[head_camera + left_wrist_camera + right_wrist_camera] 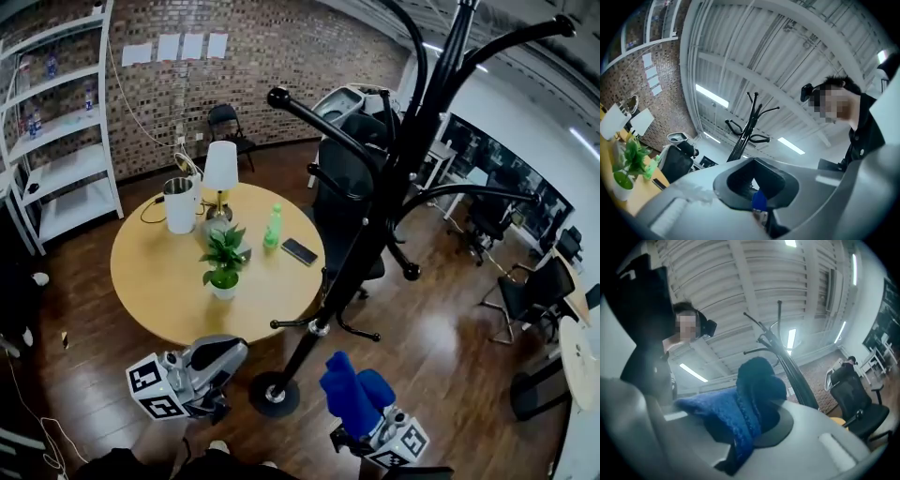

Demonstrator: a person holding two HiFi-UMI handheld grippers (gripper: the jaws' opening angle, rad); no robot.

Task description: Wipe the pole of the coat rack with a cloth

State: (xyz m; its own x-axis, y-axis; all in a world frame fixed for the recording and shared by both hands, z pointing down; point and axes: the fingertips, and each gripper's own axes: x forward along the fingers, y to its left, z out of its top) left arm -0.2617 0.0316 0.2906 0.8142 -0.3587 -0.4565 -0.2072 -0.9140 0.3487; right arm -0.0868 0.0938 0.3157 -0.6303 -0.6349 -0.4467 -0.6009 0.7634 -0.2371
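Right fingers: pinching the blue cloth (740, 413), which bunches up out of the right gripper (754, 427).
Left fingers: pressed together on the left gripper (757, 187); a small blue bit shows in the recess, and I cannot tell what it is.
Cloth: in the head view, at 4 o'clock from the rack base (275, 394), near it and not touching.
Left gripper: at 9 o'clock from the base, just beside it.
Pole (366, 244): black, rising toward 1 o'clock between the grippers, untouched by either.
Table (141, 300): round, at 11 o'clock from the base, bearing a potted plant (223, 258).
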